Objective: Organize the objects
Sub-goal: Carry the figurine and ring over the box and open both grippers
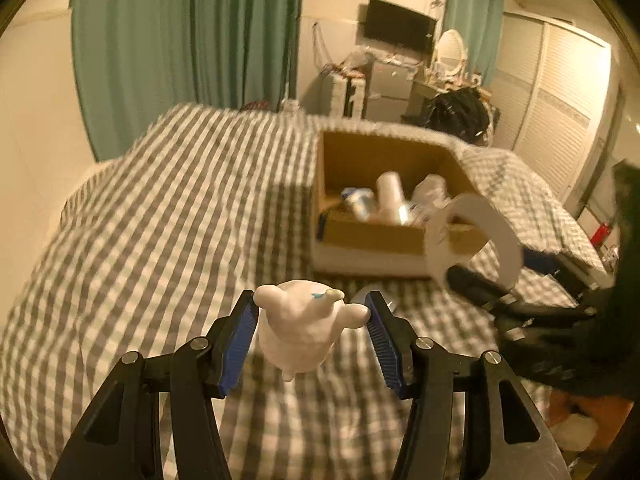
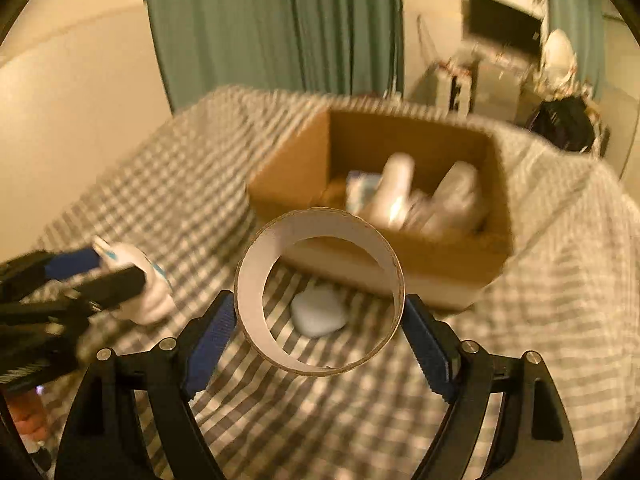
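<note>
My left gripper (image 1: 312, 312) is shut on a small white toy figure (image 1: 298, 332), its blue pads pressing on the figure's two sides above the checked bedspread (image 1: 160, 220). My right gripper (image 2: 320, 303) is shut on a wide cardboard ring (image 2: 332, 224), held upright between its pads. An open cardboard box (image 2: 400, 276) stands on the bed just beyond both grippers, with white bottles and wrapped items (image 2: 392, 192) inside. In the left wrist view, the right gripper (image 1: 504, 268) and its ring (image 1: 476, 216) hang at the box's near right corner. The right wrist view shows the left gripper (image 2: 108, 268) with the toy (image 2: 150, 300) at the left.
A white rounded lump (image 2: 318, 314) lies on the bedspread in front of the box, seen through the ring. Green curtains (image 1: 188, 40) hang behind the bed. A dresser with a mirror (image 1: 450, 54), a dark screen (image 1: 400, 26) and a dark shape (image 1: 460, 112) lie beyond the bed's far edge.
</note>
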The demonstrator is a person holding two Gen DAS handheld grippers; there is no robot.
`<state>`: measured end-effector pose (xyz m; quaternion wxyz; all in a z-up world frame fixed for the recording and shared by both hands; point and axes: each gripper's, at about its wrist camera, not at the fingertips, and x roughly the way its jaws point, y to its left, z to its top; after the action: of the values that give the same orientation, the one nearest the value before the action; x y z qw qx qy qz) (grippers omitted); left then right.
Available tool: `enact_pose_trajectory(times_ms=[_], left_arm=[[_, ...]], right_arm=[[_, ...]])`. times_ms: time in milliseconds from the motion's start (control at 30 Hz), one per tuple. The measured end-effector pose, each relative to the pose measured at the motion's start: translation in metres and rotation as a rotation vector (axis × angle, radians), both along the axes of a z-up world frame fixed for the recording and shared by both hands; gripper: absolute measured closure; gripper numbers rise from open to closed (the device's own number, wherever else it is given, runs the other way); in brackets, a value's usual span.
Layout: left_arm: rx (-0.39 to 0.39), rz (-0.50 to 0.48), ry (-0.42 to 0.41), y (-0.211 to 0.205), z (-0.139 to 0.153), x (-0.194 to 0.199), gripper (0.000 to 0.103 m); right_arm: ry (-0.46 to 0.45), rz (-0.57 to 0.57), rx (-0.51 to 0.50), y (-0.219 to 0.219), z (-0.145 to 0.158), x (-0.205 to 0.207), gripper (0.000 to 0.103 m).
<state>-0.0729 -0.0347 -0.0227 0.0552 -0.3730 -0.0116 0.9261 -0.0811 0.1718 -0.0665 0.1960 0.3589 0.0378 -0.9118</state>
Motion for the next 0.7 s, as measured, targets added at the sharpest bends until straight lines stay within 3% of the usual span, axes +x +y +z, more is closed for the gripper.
enact_pose_trajectory(times_ms=[100,300,500,700], left_arm=[[-0.006,-0.023,0.053,0.012,0.024,-0.009,0.047],[-0.073,-0.080,0.169,0.050,0.058,-0.049,0.047],[-0.079,-0.122,0.192,0.067,0.051,-0.119,0.047],[-0.043,-0.175,0.130,0.069,0.019,-0.191,0.047]], right_arm=[[0.100,-0.024,-0.005,0.016,0.041,0.008,0.020],[0.232,-0.043,0.012,0.035,0.102,-0.014,0.021],[0.262,-0.076,0.005,0.044,0.119,-0.058,0.021],[0.203,-0.088,0.015,0.050,0.101,-0.127,0.021]])
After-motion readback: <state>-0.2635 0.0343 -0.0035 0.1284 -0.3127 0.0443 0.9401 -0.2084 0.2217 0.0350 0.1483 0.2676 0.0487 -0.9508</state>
